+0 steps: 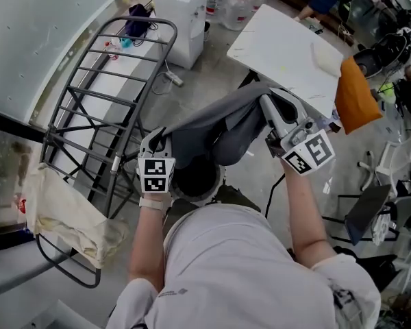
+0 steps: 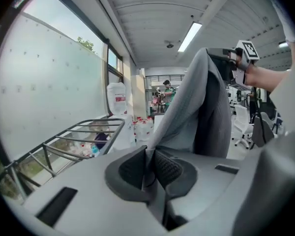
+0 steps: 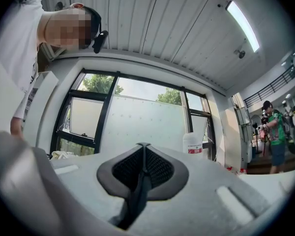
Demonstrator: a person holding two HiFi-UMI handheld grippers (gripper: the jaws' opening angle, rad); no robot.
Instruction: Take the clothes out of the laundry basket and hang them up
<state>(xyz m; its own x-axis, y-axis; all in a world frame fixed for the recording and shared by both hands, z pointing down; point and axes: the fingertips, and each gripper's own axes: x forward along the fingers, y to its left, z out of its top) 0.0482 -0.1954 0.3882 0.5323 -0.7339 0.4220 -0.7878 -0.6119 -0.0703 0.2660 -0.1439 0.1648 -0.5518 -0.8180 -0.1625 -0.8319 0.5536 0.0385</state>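
The grey garment [image 1: 219, 125] is out of the laundry basket [image 1: 200, 199] and stretched in the air just above it. My left hand-held gripper [image 1: 157, 139] and right hand-held gripper [image 1: 268, 108] each have their jaws pinched tight on an edge of the cloth. The drying rack [image 1: 96, 96] stands at ten o'clock from the garment with a cream cloth [image 1: 61, 214] draped on its near end, so I judge this piece lifted but not yet hung; what remains in the basket I can't see.
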